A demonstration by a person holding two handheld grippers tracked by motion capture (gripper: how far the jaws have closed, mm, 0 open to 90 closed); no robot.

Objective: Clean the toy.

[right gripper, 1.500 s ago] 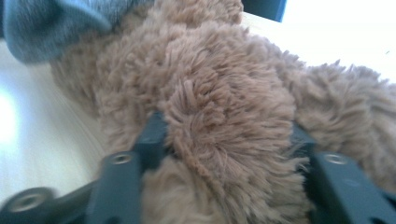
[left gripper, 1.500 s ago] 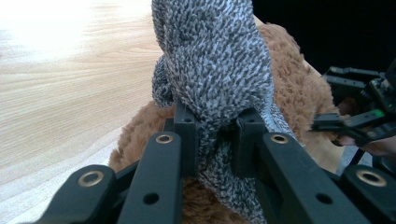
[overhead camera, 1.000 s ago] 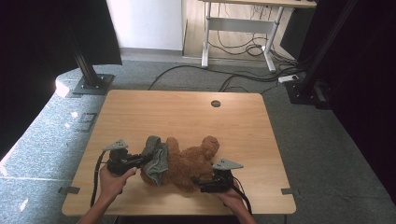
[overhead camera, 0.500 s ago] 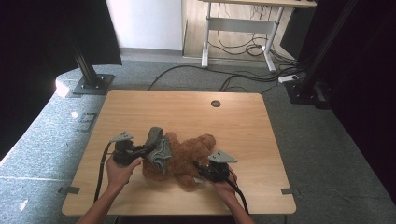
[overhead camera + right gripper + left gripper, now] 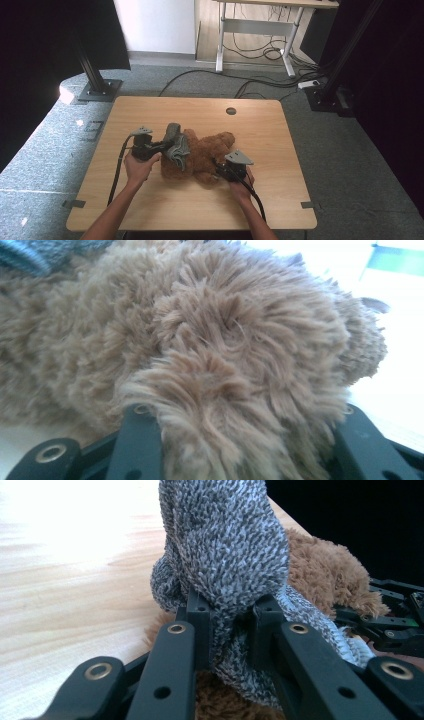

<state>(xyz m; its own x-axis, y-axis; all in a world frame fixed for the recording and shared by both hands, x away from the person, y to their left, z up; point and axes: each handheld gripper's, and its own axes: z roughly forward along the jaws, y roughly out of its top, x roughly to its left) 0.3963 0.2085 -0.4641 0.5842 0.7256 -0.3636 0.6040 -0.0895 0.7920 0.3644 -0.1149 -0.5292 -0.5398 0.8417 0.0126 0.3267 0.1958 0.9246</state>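
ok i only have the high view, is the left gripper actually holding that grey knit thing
Observer: Yes. In the left gripper view the left gripper has its jaws pinched on a fold of the grey knit garment.
Operator: and the right one
Observer: The right gripper view shows the right gripper with the teddy bear between its jaws, brown fur bulging over them.
Operator: garment free of the bear yet
Observer: No. Its ribbed edge lies on the fur.

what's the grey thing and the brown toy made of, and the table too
The grey garment looks like a knitted fabric, wool or acrylic: flecked grey loops and a ribbed edge, matte. The brown toy looks like long-pile synthetic plush: shaggy, tufted strands. The table looks like light wood or wood-look laminate: pale grain lines, smooth with a slight sheen.
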